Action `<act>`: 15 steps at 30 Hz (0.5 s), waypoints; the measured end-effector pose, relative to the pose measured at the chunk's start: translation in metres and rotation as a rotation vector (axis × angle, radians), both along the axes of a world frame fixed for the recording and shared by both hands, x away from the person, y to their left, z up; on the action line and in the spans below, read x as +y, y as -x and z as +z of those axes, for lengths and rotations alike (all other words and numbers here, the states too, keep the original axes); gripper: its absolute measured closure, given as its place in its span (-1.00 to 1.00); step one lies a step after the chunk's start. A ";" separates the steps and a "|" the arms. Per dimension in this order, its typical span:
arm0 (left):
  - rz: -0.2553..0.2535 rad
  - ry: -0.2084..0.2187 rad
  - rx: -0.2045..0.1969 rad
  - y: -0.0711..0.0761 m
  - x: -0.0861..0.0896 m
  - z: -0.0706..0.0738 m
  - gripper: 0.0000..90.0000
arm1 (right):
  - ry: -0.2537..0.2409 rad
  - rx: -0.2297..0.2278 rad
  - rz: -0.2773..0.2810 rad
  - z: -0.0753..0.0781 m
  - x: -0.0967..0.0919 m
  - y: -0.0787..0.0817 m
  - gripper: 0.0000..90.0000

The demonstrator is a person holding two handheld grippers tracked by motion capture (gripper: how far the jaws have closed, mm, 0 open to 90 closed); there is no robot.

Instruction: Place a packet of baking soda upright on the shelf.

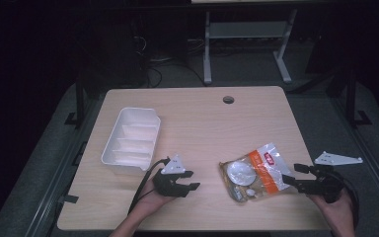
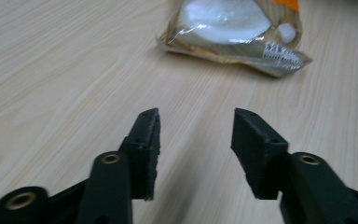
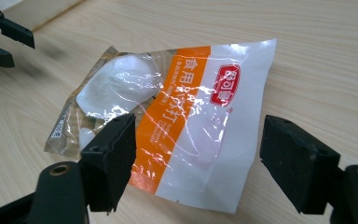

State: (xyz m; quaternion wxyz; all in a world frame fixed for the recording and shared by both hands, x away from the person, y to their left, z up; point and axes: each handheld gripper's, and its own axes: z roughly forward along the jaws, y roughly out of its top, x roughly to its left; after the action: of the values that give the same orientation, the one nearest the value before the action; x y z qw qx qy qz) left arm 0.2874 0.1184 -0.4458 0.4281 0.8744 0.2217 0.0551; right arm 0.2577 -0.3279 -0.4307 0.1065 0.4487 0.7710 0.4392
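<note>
A clear plastic bag [image 1: 255,171] with an orange band, a red label and white powder inside lies flat on the wooden table [image 1: 202,118], front right. My right gripper [image 1: 291,177] is open at the bag's right edge; in the right gripper view its jaws straddle the bag [image 3: 177,116] near its white end. My left gripper [image 1: 190,179] is open over bare wood, a short way left of the bag, pointing at it. In the left gripper view the bag [image 2: 235,32] lies ahead of the gripper [image 2: 196,135], apart from it. Nothing is held.
A white plastic divided tray [image 1: 132,139] stands on the table's left side, just behind my left hand. A round cable hole [image 1: 228,99] sits near the far edge. Beyond the table are a white frame's legs [image 1: 207,49] and dark floor.
</note>
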 end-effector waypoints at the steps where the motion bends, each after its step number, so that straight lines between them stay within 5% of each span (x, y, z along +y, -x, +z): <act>1: -0.011 -0.004 0.000 -0.002 -0.007 0.001 0.23 | 0.001 0.003 -0.003 0.000 0.000 0.000 -0.42; 6: -0.082 -0.024 0.009 -0.010 -0.037 0.005 0.53 | 0.007 0.003 -0.012 0.000 -0.001 0.000 -0.42; 15: -0.143 -0.061 0.020 -0.026 -0.080 0.008 0.75 | -0.004 0.029 -0.042 -0.006 -0.009 -0.003 -0.42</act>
State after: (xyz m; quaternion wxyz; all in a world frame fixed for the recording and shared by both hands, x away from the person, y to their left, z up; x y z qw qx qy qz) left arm 0.3132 0.0383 -0.4373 0.4016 0.9012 0.1611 0.0222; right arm 0.2609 -0.3365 -0.4367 0.1036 0.4714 0.7618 0.4321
